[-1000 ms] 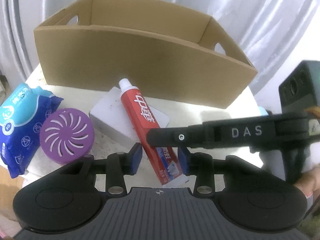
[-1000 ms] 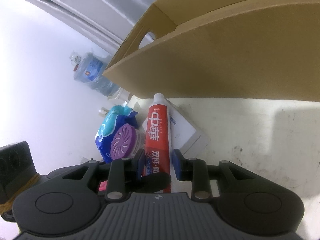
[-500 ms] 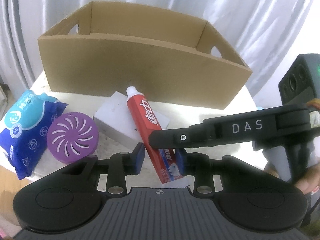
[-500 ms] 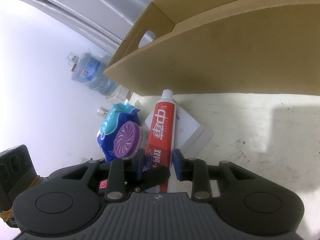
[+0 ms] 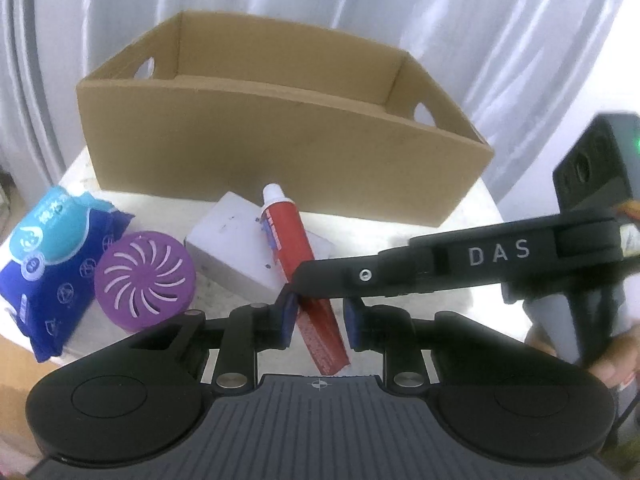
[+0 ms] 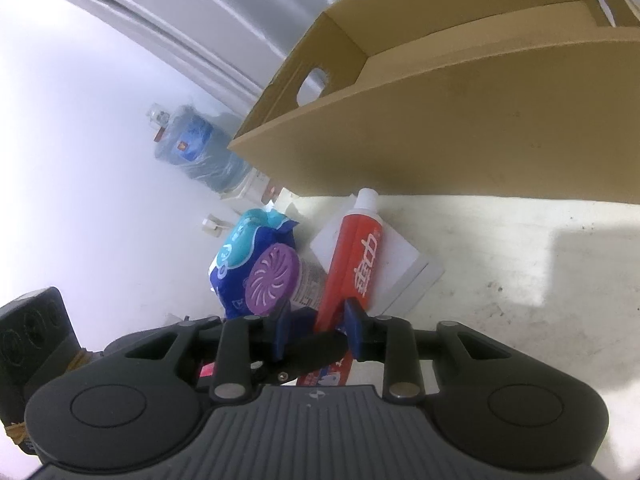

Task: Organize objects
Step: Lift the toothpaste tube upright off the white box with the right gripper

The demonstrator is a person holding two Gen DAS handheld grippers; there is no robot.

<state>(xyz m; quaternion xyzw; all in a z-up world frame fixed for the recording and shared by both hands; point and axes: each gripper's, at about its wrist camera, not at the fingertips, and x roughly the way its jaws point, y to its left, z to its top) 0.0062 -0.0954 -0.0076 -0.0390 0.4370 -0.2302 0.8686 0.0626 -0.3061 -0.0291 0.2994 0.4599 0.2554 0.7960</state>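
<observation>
Since a second ago the left hand-held gripper [image 5: 318, 316] has clamped the toothpaste tube [image 5: 296, 258]; right hand-held gripper [image 6: 314, 330] grips the same tube, which leans on the white box [image 5: 236, 244]. Lift both together, level, into the cardboard box [image 5: 280, 152] straight ahead.

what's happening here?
A person holds two handheld grippers, both shut on the red toothpaste tube: the left gripper and the right gripper. The cardboard box behind looks empty. The wipes pack, purple round container and white box wait on the table.
</observation>
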